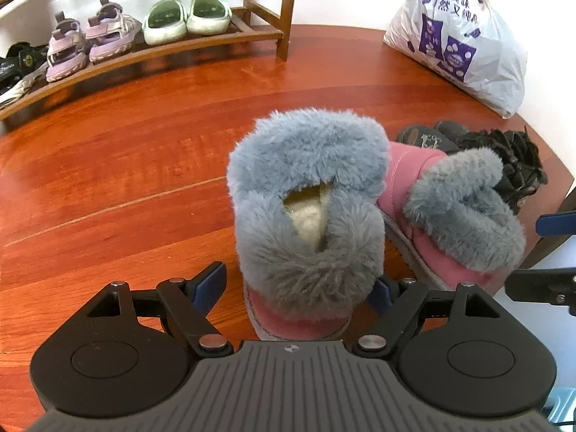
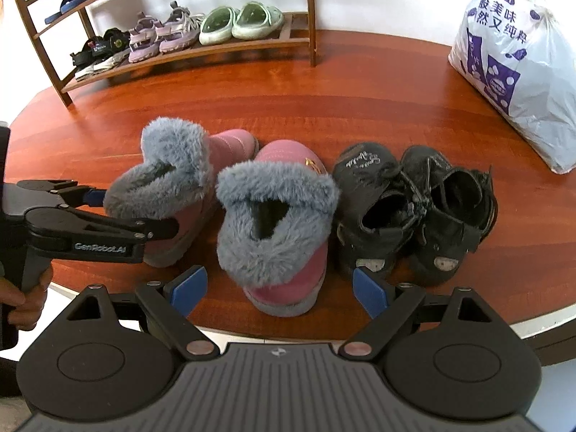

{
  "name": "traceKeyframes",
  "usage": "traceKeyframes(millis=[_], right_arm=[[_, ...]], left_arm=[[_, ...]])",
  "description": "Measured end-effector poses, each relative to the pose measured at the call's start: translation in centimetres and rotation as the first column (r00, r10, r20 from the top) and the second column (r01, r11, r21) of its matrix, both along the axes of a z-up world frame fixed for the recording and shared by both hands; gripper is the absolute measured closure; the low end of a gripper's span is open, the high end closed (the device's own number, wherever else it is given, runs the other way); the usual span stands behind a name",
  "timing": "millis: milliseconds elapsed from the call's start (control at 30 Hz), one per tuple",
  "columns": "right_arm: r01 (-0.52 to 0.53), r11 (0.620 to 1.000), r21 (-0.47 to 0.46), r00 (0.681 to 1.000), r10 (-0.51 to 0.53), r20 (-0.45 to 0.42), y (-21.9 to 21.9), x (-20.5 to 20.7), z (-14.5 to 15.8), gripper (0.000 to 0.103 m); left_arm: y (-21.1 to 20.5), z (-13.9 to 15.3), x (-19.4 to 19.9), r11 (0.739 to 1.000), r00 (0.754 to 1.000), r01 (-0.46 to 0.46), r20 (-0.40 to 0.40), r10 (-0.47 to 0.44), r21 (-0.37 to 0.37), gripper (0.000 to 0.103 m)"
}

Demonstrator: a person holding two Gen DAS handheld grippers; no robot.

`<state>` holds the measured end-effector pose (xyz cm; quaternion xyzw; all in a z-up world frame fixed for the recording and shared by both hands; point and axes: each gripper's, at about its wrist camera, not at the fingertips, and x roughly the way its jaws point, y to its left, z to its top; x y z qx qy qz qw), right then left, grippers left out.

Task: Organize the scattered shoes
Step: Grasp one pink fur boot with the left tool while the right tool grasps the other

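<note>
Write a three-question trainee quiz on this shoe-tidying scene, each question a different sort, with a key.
1. True or false: each pink fur-cuffed boot stands between open gripper fingers.
2. Which pair sits rightmost on the rack's bottom shelf? A) green clogs B) purple sneakers C) black sandals
3. Fill in: right of the boots stands a pair of black ____.

Key: 1 true; 2 A; 3 shoes.

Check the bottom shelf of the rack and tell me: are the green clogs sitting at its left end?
No: the green clogs sit at the right end of the bottom shelf, with the purple sneakers to their left.
</note>
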<state>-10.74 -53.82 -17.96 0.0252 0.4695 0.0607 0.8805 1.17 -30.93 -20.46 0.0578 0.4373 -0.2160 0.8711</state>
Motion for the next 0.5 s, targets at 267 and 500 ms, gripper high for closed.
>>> traceKeyframes(millis=[267,500], right_arm=[[0.037,0.999,-0.009,0.999,-0.037,-0.021,-0.3,-0.7,-1.2,0.011],[0.061,0.998,-0.015,0.997,-0.062,-0.037,-0.7,-1.2,-1.7,0.011]], left_arm=[[-1.0,-1.5,0.4,1.0,0.999,-0.003,0.043,0.002,0.03,0.021],[-1.4,-1.2,1.3,1.0,0.998,-0.018,0.054,0.017,0.017,0.021]])
